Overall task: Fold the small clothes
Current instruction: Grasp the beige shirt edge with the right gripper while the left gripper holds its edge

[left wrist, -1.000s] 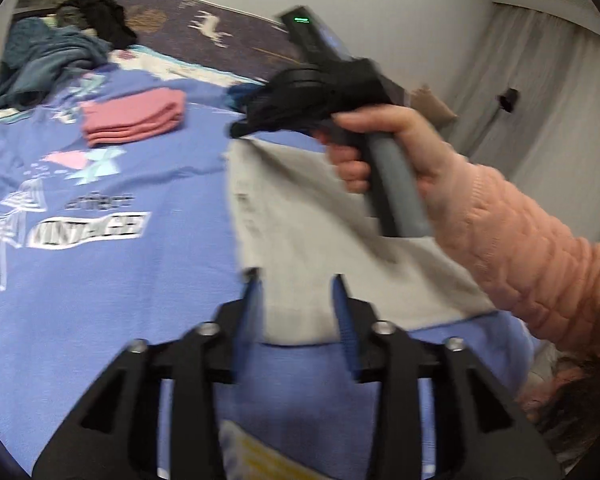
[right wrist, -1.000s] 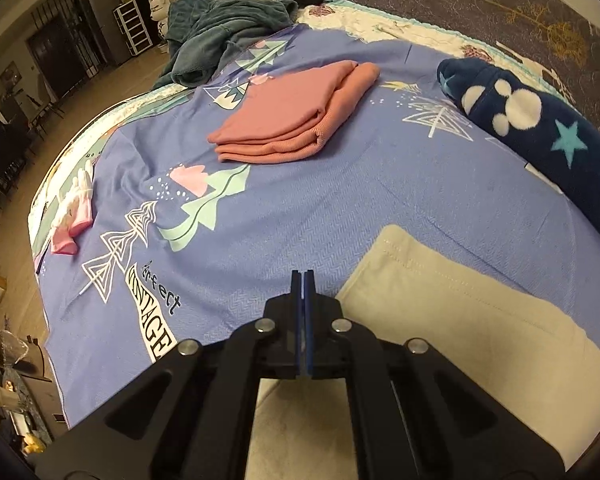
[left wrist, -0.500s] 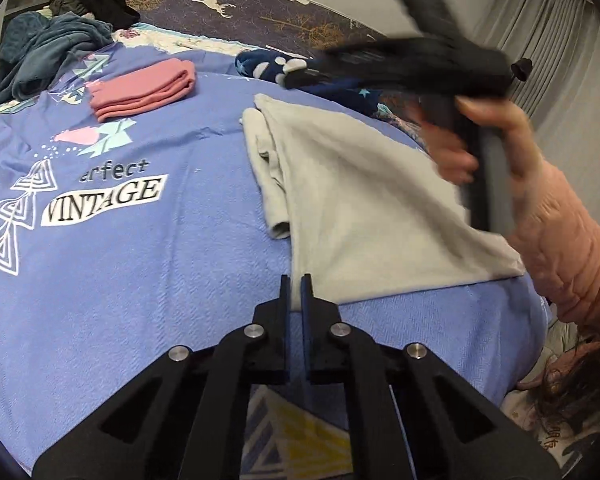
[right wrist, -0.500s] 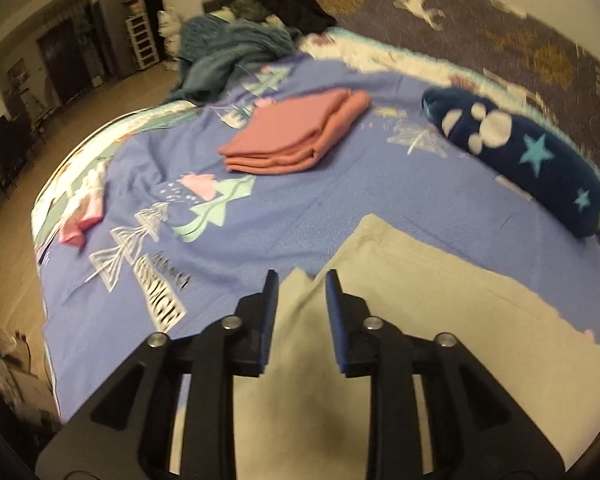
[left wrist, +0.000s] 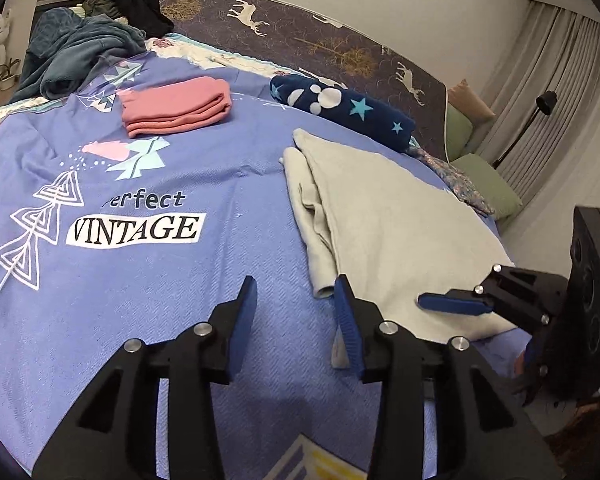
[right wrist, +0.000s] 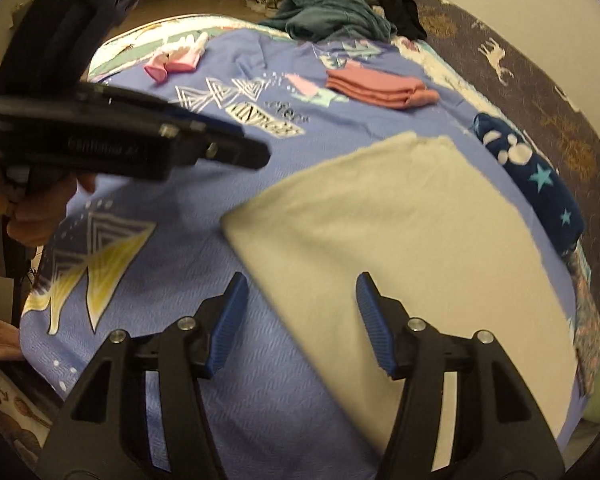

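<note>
Since half a second ago the left hand-held gripper (left wrist: 294,312) has gone from jaws pressed together on the near edge of the beige garment (left wrist: 388,224) to jaws spread wide and empty, poised just short of that garment's near left corner. The right hand-held gripper (right wrist: 298,320) has widened from a narrow gap to a broad one and holds nothing; the garment's near edge runs between and beyond its fingers, though contact cannot be confirmed. In the left wrist view the right hand-held gripper now enters low at the right edge, over the garment's near right corner, where earlier it crossed high above the cloth.

The beige garment lies folded flat on the blue bedspread (left wrist: 140,280), with a rumpled under-layer showing along its left side. It sits at the near right of the bed, just beside a navy star-print roll (left wrist: 340,106).

No containers are in view. A folded pink stack (left wrist: 176,106) rests farther back on the bedspread, well apart from the garment. A heap of teal and black clothing (left wrist: 88,44) lies at the far corner. Small pink items (right wrist: 176,60) lie near the bed's left edge.
</note>
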